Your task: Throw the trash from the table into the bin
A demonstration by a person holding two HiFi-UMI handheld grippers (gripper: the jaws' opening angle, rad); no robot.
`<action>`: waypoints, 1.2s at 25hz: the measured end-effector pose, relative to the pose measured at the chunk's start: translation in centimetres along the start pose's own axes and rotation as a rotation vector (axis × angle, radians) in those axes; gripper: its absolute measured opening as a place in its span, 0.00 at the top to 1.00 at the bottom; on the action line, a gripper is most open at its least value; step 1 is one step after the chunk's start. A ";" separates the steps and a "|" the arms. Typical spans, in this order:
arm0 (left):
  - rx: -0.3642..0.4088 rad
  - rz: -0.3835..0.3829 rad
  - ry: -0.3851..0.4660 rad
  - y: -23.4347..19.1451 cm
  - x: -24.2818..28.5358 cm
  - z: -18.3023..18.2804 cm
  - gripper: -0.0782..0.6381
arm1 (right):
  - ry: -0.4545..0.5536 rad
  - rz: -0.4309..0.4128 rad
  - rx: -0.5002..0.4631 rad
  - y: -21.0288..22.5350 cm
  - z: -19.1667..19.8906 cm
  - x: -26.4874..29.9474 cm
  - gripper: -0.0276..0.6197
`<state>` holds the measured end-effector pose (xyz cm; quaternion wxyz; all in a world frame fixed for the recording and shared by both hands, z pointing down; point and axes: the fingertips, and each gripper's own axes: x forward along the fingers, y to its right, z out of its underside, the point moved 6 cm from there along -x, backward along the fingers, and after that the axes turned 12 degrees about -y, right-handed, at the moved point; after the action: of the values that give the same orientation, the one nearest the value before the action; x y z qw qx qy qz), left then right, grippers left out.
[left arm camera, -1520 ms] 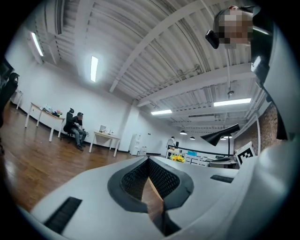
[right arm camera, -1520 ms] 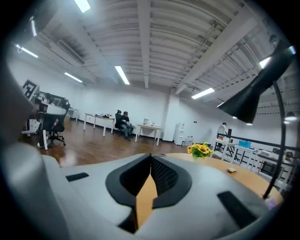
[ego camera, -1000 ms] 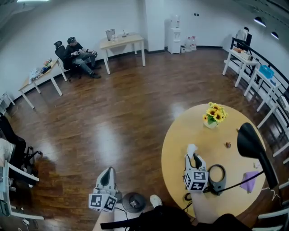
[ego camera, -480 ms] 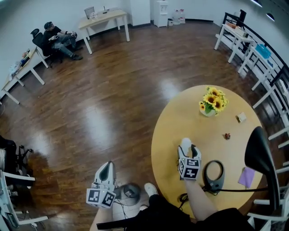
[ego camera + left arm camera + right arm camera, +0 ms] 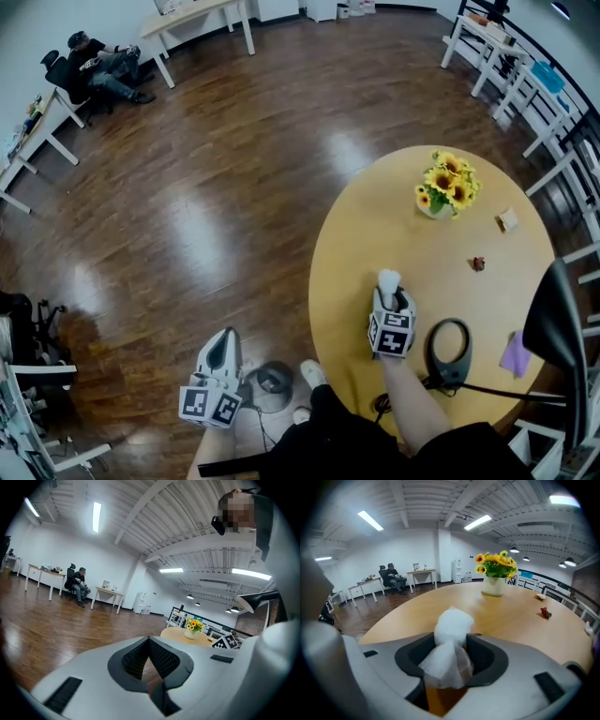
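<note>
Left gripper (image 5: 223,339): we've got it low over the wooden floor, left of the table (image 5: 375,216), jaws pressed together with nothing in them.
Bin (image 5: 273,384): on the floor just right of that gripper.
Right gripper (image 5: 389,292): over the table's near side; its jaws have just been closing and now pinch the white tissue wad (image 5: 387,279).
Tissue wad: poking up out of our jaws, low above the tabletop.
Far right: sunflowers (image 5: 447,186) and a small red scrap (image 5: 479,263) sit further out.

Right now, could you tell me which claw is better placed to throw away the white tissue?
Right: the right claw has just been closing on the tissue; the left claw is shut and empty over the floor.
</note>
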<state>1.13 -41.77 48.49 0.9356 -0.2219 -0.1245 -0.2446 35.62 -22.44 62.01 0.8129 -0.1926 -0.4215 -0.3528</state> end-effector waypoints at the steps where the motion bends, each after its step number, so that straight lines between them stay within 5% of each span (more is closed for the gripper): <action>1: -0.001 0.001 -0.002 0.0 0.1 0.1 0.89 | 0.000 -0.001 -0.006 0.2 0.1 0.0 0.64; 9: 0.009 0.008 0.032 1.2 -0.5 0.0 0.89 | 0.043 -0.073 -0.033 0.8 -0.4 -1.4 0.72; 30: -0.008 -0.111 0.250 0.0 -13.5 -1.0 0.89 | 0.232 -0.066 -0.123 -1.7 -2.5 -9.7 0.72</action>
<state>-10.19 -36.85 42.99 0.9280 -0.1862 -0.0182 -0.3223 31.88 -21.09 52.66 0.8308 -0.1863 -0.3082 -0.4243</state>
